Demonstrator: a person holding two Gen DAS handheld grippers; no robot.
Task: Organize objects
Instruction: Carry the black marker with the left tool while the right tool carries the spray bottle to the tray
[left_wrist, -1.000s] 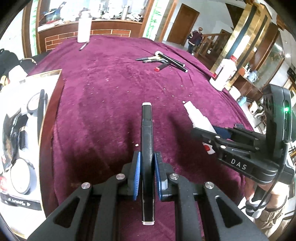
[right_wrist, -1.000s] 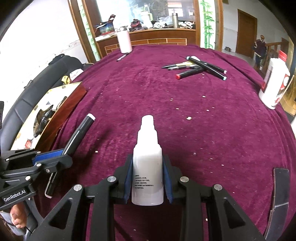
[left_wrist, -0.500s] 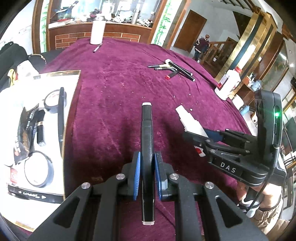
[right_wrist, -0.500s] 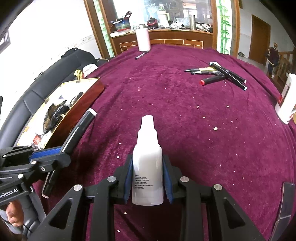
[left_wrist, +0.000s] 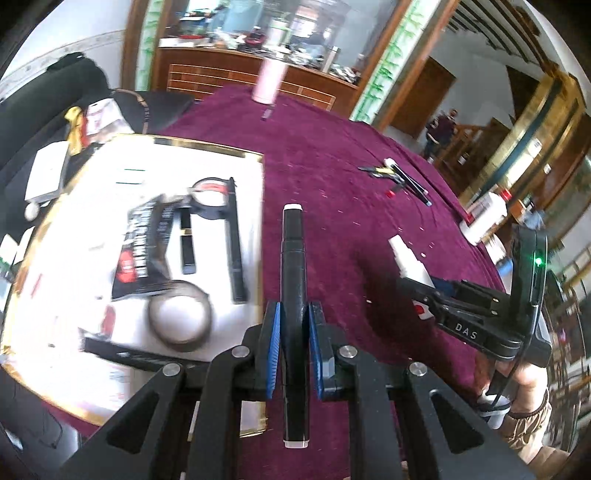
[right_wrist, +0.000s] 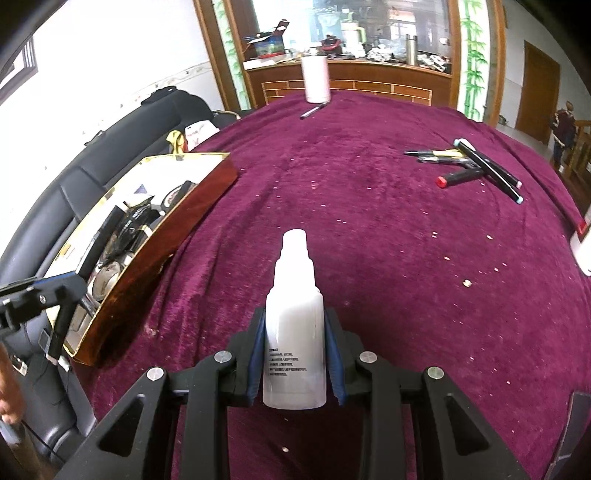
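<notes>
The left hand-held gripper (left_wrist: 293, 343) clamps a black marker (left_wrist: 293, 291) by its middle above the gold-rimmed tray (left_wrist: 207, 147), while the right hand-held gripper (right_wrist: 295, 354) grips a white bottle (right_wrist: 295, 325) over the worktop (right_wrist: 388, 258), seemingly both bound for that tray.

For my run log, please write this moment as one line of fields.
left tongs: shut on black pen | right tongs: shut on white bottle | gold-rimmed tray: beside left tongs | loose pens: on purple cloth
</notes>
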